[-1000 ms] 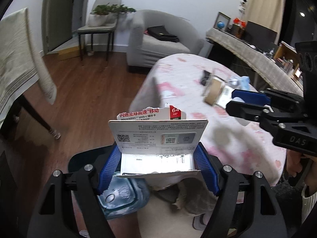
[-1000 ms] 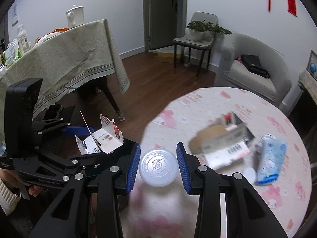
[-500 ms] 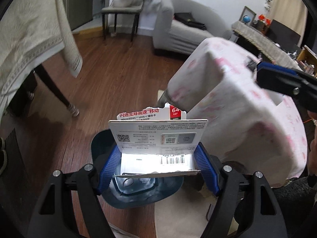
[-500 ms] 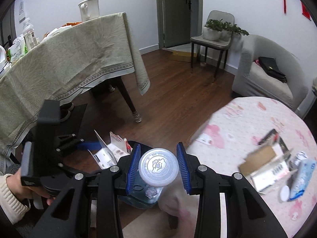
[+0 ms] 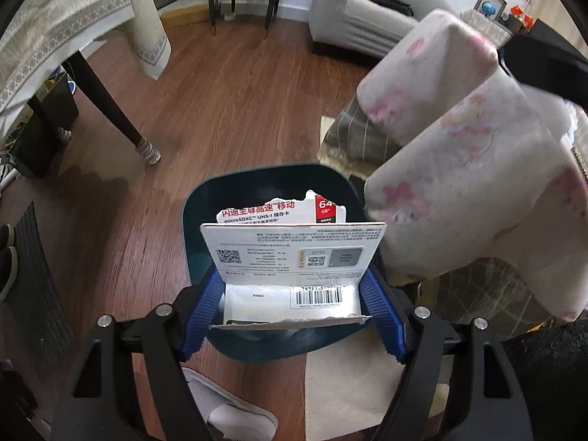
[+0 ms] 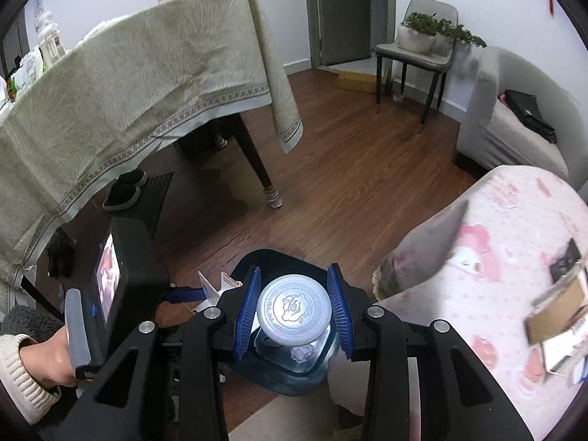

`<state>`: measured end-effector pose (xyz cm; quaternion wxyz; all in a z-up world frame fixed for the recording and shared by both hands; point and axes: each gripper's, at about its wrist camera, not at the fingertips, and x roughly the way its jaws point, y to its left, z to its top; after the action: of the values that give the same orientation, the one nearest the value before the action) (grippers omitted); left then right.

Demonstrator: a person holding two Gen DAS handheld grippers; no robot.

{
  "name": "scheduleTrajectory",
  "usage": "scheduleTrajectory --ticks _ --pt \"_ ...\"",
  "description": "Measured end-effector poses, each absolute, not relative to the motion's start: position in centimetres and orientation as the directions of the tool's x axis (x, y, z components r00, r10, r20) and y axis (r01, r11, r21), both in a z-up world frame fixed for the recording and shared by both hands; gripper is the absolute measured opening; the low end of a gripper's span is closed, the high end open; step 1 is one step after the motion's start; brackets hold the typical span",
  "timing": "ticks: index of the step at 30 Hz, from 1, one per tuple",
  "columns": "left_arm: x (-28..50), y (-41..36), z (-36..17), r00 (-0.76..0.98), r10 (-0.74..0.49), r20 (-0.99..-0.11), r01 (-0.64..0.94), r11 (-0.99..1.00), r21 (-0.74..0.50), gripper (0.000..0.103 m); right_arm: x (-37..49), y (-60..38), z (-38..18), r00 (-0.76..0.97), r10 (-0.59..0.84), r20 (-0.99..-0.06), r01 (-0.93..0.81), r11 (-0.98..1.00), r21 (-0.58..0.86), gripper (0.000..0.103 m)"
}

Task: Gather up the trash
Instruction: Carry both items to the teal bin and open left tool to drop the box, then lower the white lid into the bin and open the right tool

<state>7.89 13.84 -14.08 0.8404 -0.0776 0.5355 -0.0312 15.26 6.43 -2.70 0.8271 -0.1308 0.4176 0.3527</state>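
Observation:
My left gripper (image 5: 292, 307) is shut on a torn white memory-card package (image 5: 292, 257) with a barcode and a red corner. It hangs right over the dark blue trash bin (image 5: 194, 220) on the floor. My right gripper (image 6: 294, 310) is shut on a white plastic bottle, and its round embossed bottom (image 6: 293, 308) faces the camera. It also hovers above the same bin (image 6: 264, 261). The left gripper's body (image 6: 121, 286) and the hand holding it show at the left of the right wrist view, with the package (image 6: 215, 288) sticking out.
A round table with a pink patterned cloth (image 6: 507, 275) stands right of the bin, with a cardboard box (image 6: 558, 312) and other litter on it. A cloth-covered dining table (image 6: 110, 88) is at left, its dark leg (image 5: 110, 103) near the bin. A white shoe (image 5: 235, 411) is below.
Both grippers have swung away from the pink table and down toward the floor, and now hang over the blue bin. Each keeps its hold on its item.

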Motion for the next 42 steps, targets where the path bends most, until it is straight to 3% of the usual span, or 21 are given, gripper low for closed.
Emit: scheduleTrajectory --ticks 7,20,42 --pt "7.2 14.5 -15.6 0.374 -0.135 -0.918 -0.037 0.986 -0.161 0.086 15.8 8.2 -4.9 0.368 0.455 -0.811 -0.693 0.716 0.087 0.038" --pt "5.6 17.2 -11.7 0.494 -0.077 -0.866 -0.085 0.987 -0.137 0.080 16.5 10.6 -8.7 0.300 0.434 -0.850 -0.691 0.712 0.120 0.038" --pt "2.5 21.2 -5.0 0.646 -0.044 -0.762 -0.159 0.969 -0.191 0.044 17.0 14.1 -17.6 0.164 0.301 -0.939 -0.688 0.718 0.110 0.038"
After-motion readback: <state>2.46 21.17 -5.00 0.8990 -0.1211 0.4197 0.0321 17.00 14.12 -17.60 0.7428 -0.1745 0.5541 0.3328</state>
